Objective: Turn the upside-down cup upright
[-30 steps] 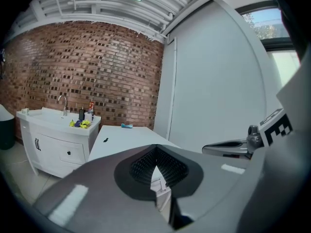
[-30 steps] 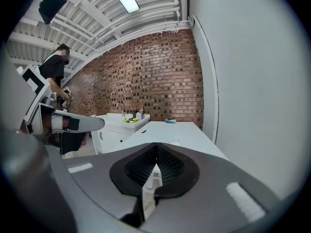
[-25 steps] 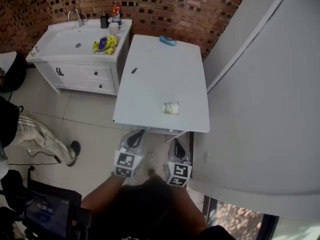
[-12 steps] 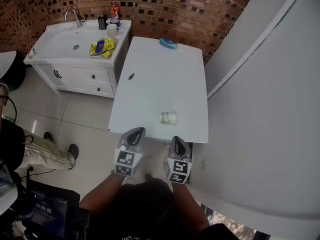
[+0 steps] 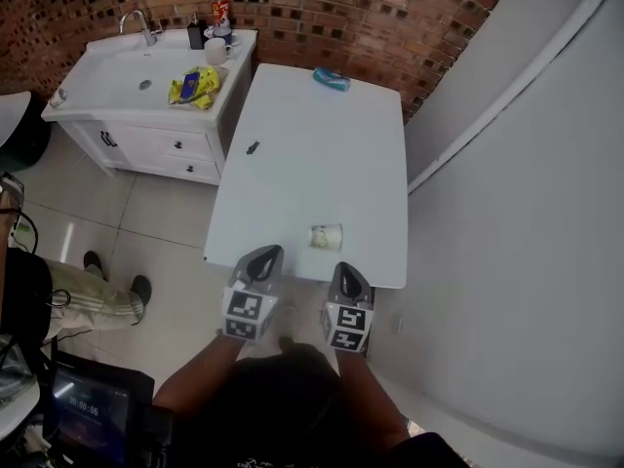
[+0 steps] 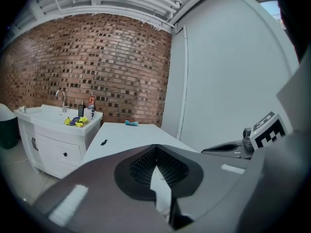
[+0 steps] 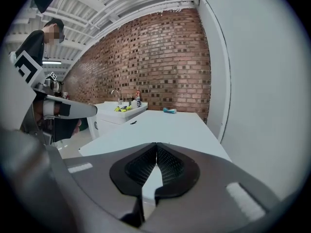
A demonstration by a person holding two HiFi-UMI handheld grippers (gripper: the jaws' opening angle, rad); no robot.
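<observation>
A small pale cup [image 5: 327, 236] sits on the white table [image 5: 322, 154], close to the near edge and a little right of its middle. From the steep head view I cannot tell how it stands or lies.

Both grippers hang side by side just short of that near edge, apart from the cup. The left gripper [image 5: 264, 257] is to the near left of it and the right gripper [image 5: 347, 275] to the near right. In each gripper view the jaws are pressed together at the tips, with nothing between them – left gripper [image 6: 155, 150], right gripper [image 7: 156, 148].

At the table's far end lies a blue object [image 5: 331, 78], and a small dark object [image 5: 253, 147] lies toward the left edge. A white sink cabinet [image 5: 117, 130] stands far left against the brick wall [image 5: 322, 18], with a yellow cloth [image 5: 193, 87] on its top (a person's leg [image 5: 83, 289] shows at the left).
</observation>
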